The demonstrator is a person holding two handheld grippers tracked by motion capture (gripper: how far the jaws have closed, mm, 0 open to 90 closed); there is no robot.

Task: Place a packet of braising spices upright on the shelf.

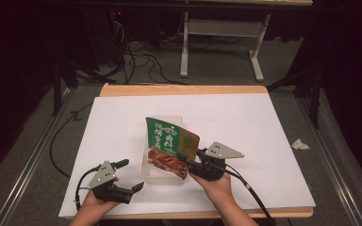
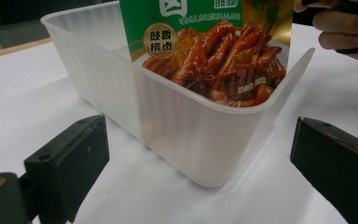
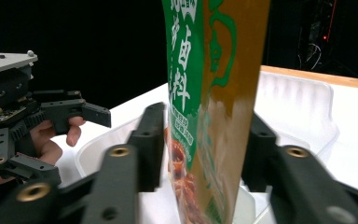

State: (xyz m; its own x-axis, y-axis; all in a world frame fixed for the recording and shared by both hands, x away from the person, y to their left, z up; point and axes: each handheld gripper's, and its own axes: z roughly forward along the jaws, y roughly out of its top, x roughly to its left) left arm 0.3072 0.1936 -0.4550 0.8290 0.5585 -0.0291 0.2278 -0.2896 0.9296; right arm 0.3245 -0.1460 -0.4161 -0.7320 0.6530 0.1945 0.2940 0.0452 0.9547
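A green and gold snack packet [image 1: 169, 146] printed with red braised meat stands upright in a clear plastic tub [image 1: 144, 162] on the white table top [image 1: 245, 117]. My right gripper [image 1: 186, 163] is shut on the packet's lower right edge; both jaws press the packet [image 3: 209, 93] flat over the tub [image 3: 303, 98]. My left gripper [image 1: 132, 174] is open on the table just left of the tub's near corner. The left gripper view shows that corner of the tub [image 2: 186, 126] between the spread jaws without touching them, with the packet [image 2: 205, 46] behind.
The table's wooden front edge [image 1: 207, 214] lies close to both hands. A crumpled scrap of paper [image 1: 300, 144] lies on the floor to the right. Cables [image 1: 136, 59] and another table's white legs [image 1: 185, 47] stand beyond the far edge.
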